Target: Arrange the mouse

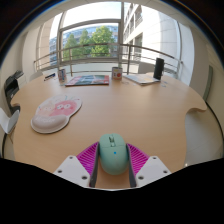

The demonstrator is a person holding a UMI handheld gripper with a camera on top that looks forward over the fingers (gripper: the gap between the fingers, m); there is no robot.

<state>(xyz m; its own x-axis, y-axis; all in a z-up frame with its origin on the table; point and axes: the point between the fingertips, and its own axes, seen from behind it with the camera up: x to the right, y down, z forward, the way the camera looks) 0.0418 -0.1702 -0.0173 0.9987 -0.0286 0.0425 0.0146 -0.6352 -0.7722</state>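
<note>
Claw (112, 160) clamped on mouse (112, 153), bottom centre, held above surface (130, 105). Mousepad (55, 113) at left middle, likely the drop target, well apart.

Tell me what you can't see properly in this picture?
- Mouse: in the gripper view its near end drops behind the view's lower border between the fingers, so any finger contact is hidden.
- Mouse pad: its print is too small to read.
- Things at the table's far edge: too small to name.
</note>
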